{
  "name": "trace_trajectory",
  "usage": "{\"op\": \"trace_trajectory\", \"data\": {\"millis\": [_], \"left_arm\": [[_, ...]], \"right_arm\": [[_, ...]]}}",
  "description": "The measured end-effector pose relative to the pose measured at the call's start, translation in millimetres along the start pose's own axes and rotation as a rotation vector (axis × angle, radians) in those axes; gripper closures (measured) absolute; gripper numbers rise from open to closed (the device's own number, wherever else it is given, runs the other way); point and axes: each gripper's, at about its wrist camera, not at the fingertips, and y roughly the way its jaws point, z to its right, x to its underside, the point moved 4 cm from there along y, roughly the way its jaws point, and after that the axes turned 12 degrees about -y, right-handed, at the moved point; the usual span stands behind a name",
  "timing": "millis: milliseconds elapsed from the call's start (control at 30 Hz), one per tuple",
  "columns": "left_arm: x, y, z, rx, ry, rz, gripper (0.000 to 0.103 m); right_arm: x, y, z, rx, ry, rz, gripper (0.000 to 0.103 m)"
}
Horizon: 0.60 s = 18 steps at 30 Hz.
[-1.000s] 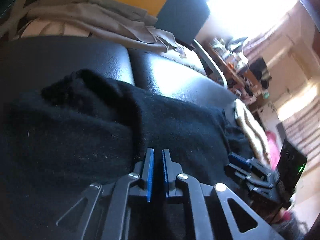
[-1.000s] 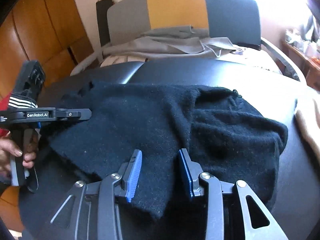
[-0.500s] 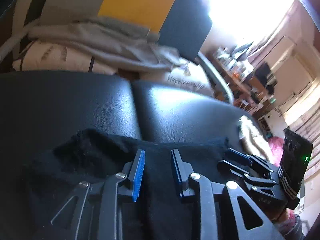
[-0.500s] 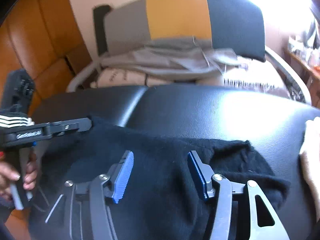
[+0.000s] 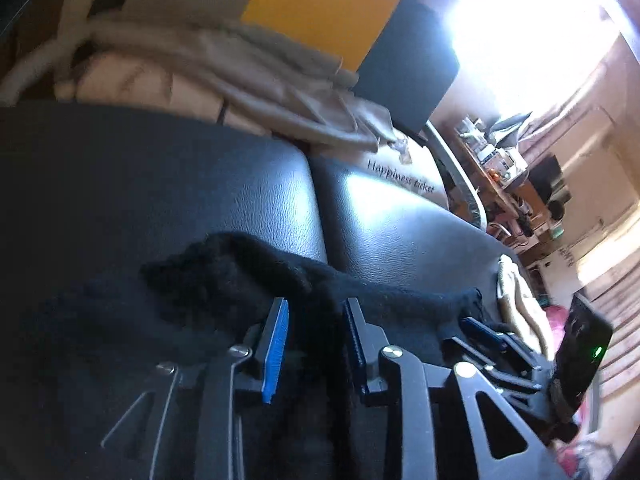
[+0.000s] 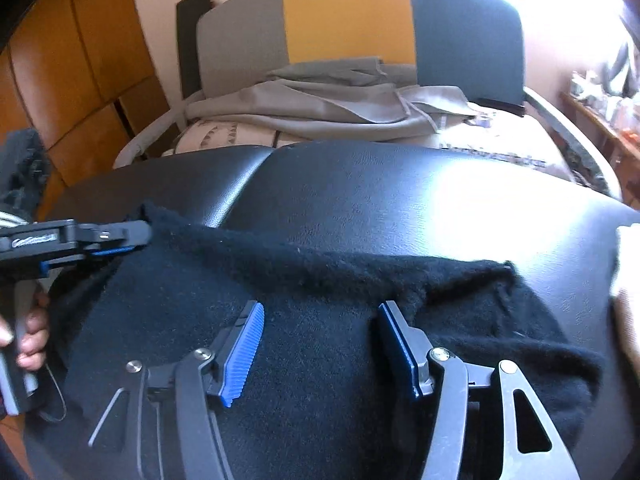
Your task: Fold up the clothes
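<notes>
A black knitted garment (image 6: 320, 280) lies flat on a black leather seat (image 6: 400, 188), its far edge running left to right. My right gripper (image 6: 324, 332) hovers open over the garment's middle, with nothing between its blue pads. My left gripper (image 5: 316, 320) is also open, low over the garment (image 5: 224, 280) near its left end. The right wrist view shows the left gripper (image 6: 112, 236) from the side at the garment's far left corner, held by a hand (image 6: 28, 340). The right gripper (image 5: 484, 336) appears at the right of the left wrist view.
A grey cloth (image 6: 340, 100) is heaped on a pillow behind the seat, in front of a grey, yellow and dark blue headboard (image 6: 348, 20). A cream cloth (image 6: 628, 280) lies at the seat's right edge. Orange wood panels (image 6: 60, 80) stand at the left, a cluttered desk (image 5: 500, 160) at the right.
My left gripper was shut a second ago and has opened. The right gripper's jaws have spread wider. Both views now show more bare seat beyond the garment's far edge.
</notes>
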Motion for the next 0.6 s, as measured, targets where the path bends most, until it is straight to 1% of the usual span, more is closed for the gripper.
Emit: {"op": "trace_trajectory", "data": {"millis": [67, 167, 200, 300, 367, 467, 500, 567, 600], "left_arm": [[20, -25, 10, 0.056, 0.034, 0.011, 0.075], [38, -25, 16, 0.049, 0.063, 0.001, 0.075], [44, -24, 17, 0.042, 0.072, -0.003, 0.075], [61, -20, 21, 0.024, 0.099, -0.015, 0.075], [72, -17, 23, 0.012, 0.117, -0.024, 0.077], [89, -13, 27, -0.007, 0.143, -0.036, 0.077], [94, -11, 29, -0.013, 0.152, -0.040, 0.077], [106, -8, 31, -0.026, 0.170, -0.049, 0.078], [108, -15, 32, -0.025, 0.168, -0.042, 0.077]], "right_arm": [[4, -24, -9, -0.006, -0.011, 0.053, 0.042], [21, -54, -28, -0.022, -0.039, 0.072, 0.042], [31, -60, -35, -0.027, -0.050, 0.065, 0.042], [59, -62, -47, -0.040, -0.053, 0.011, 0.042], [75, -58, -50, -0.051, -0.040, -0.018, 0.042], [81, -54, -51, -0.033, -0.047, -0.017, 0.042], [81, -53, -52, -0.023, -0.051, -0.020, 0.041], [82, -50, -57, -0.006, -0.078, -0.021, 0.034], [82, -49, -60, 0.000, -0.095, -0.024, 0.027]]}}
